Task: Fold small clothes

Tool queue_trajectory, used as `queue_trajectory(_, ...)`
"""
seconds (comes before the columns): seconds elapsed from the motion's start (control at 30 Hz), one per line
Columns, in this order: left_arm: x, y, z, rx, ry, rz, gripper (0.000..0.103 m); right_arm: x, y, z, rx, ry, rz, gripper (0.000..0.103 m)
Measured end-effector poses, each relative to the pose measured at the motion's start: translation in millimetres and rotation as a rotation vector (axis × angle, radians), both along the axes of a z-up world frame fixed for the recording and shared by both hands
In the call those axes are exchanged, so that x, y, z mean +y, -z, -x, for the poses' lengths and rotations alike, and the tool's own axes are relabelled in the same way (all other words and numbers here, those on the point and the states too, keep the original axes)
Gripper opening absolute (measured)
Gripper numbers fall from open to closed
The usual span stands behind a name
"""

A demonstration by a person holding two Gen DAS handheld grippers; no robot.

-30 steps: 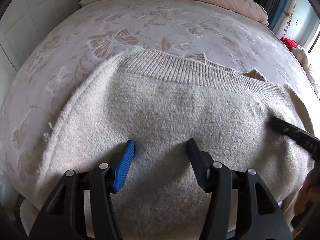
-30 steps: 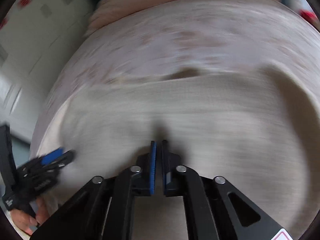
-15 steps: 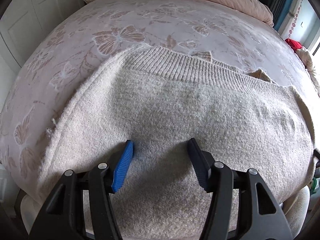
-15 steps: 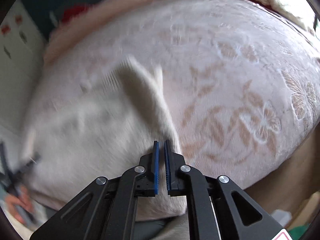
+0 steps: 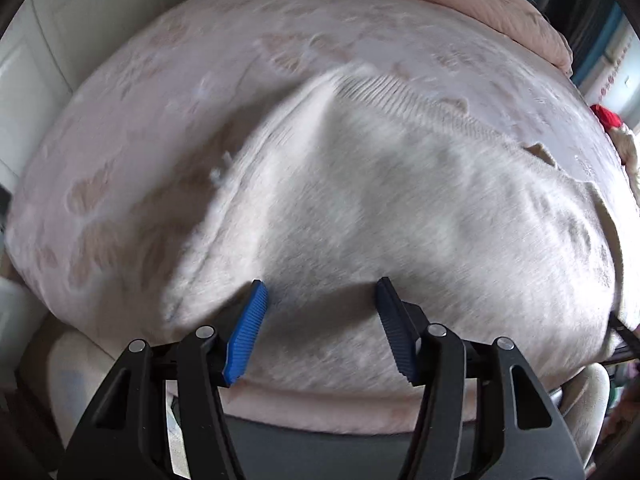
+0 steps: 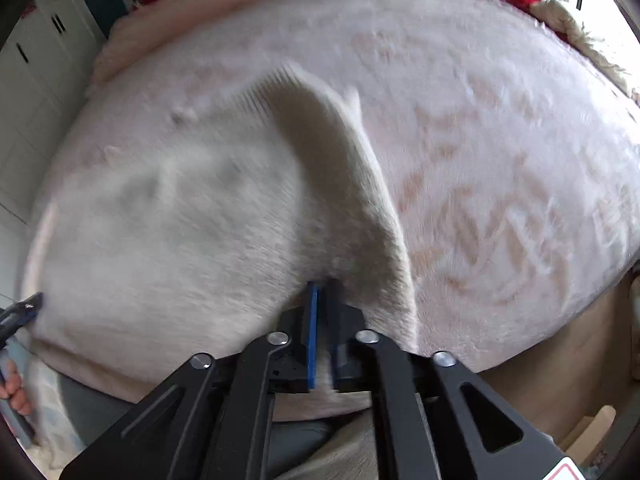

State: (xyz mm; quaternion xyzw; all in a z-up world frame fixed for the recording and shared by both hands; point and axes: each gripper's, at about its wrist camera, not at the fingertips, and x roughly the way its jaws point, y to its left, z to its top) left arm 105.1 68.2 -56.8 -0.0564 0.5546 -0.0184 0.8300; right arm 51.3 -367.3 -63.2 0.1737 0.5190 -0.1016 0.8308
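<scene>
Between the right gripper's (image 6: 323, 288) pressed-together pads a fold of the cream knit sweater (image 6: 180, 240) is pinched, its right edge lifted into a ridge. Over the sweater's left part the left gripper (image 5: 320, 292) hovers with fingers spread, gripping nothing. Beneath the sweater lies a pink floral bedspread (image 6: 500, 140), a person's hand (image 6: 14, 392) at the left edge.

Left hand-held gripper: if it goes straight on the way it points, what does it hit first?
Probably the beige sweater spread on the bed; the left hand-held gripper hangs open over it. The gap is unclear.
</scene>
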Motion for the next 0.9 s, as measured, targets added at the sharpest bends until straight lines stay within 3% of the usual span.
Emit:
queue_trajectory(0.07,0,-2,5,-0.023,0.028,-0.012,0.055,3,-17,-2,-0.008,0.027,-0.022,0.008)
queue_trajectory(0.13,0,-16,14,-0.056,0.03,-0.022,0.054,23,-47,-9,-0.061,-0.025,-0.042,0.014)
queue_trajectory(0.17,4,-24,20,-0.075,0.014,0.011,0.055,33,-55,-13,-0.076,-0.055,-0.04,0.014)
queue_trajectory(0.23,25,-35,35,-0.105,-0.073,0.133,0.072,64,-74,-30,-0.102,-0.151,-0.048,0.014)
queue_trajectory(0.3,43,-32,41,-0.079,-0.163,0.225,0.074,99,-79,-58,-0.111,-0.24,-0.079,0.014)
queue_trajectory(0.47,70,2,43,0.028,-0.317,0.403,0.074,170,-56,-125,-0.041,-0.356,-0.085,0.012)
queue_trajectory(0.63,75,19,35,0.045,-0.378,0.473,0.074,210,3,-175,0.117,-0.399,0.01,0.012)
queue_trajectory(0.83,74,24,22,0.026,-0.419,0.506,0.085,216,15,-178,0.121,-0.417,0.068,0.011)
queue_trajectory(0.87,74,23,21,0.014,-0.416,0.5,0.084,217,15,-179,0.12,-0.424,0.072,0.011)
queue_trajectory(0.9,72,21,17,-0.01,-0.403,0.485,0.075,217,16,-179,0.117,-0.429,0.075,0.011)
